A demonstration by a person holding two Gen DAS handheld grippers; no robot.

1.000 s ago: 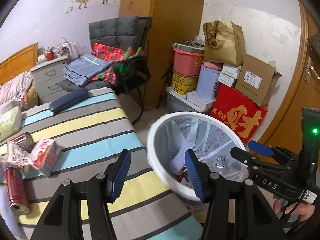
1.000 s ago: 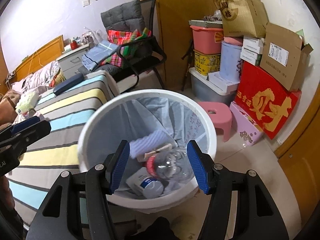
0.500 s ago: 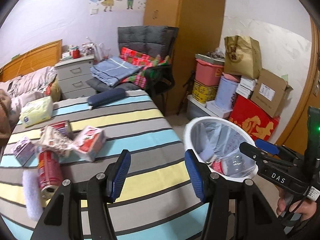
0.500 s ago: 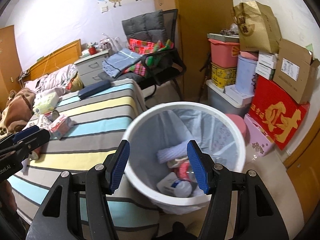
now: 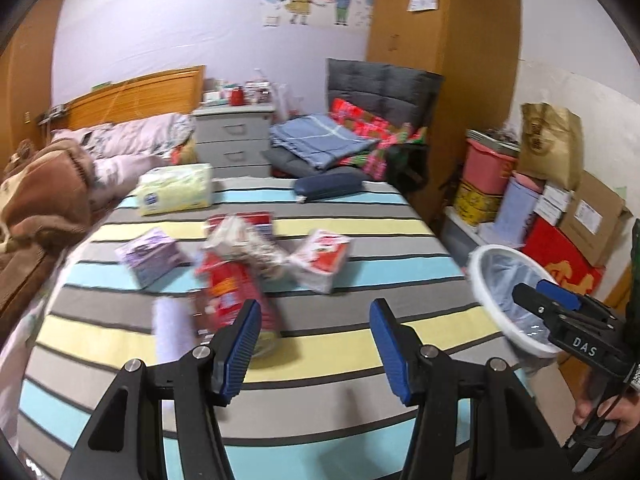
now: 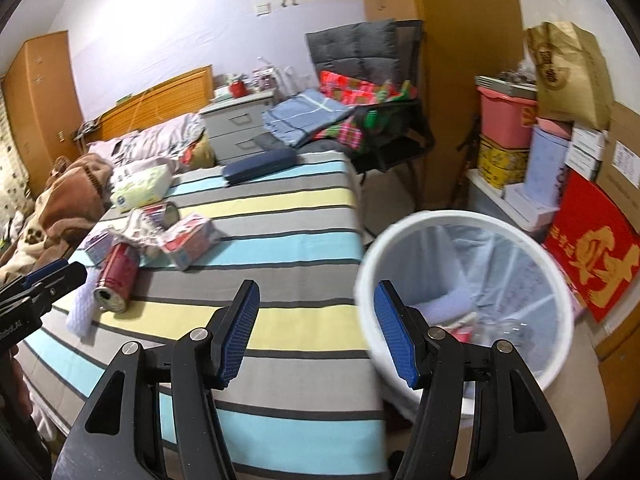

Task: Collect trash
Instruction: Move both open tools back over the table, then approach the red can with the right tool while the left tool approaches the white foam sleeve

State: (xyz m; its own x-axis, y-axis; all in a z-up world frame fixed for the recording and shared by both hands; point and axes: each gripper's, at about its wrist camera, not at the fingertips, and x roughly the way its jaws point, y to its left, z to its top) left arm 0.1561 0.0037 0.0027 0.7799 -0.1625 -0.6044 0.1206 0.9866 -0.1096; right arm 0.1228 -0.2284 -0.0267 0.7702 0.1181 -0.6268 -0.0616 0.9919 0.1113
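Observation:
A white bin with a clear liner stands beside the striped bed and holds bottles and wrappers; it also shows in the left wrist view. Trash lies on the bed: a red can, a red-white packet, a crumpled wrapper, a purple packet and a white towel-like piece. My left gripper is open and empty above the bed, just right of the can. My right gripper is open and empty at the bin's left rim.
A tissue pack and a dark blue case lie farther up the bed. A chair piled with clothes, grey drawers and stacked boxes line the back and right. A brown blanket lies at left.
Both grippers have swung left, away from the bin toward the bed. The trash on the bed has come into the middle of the left view. Both stay open.

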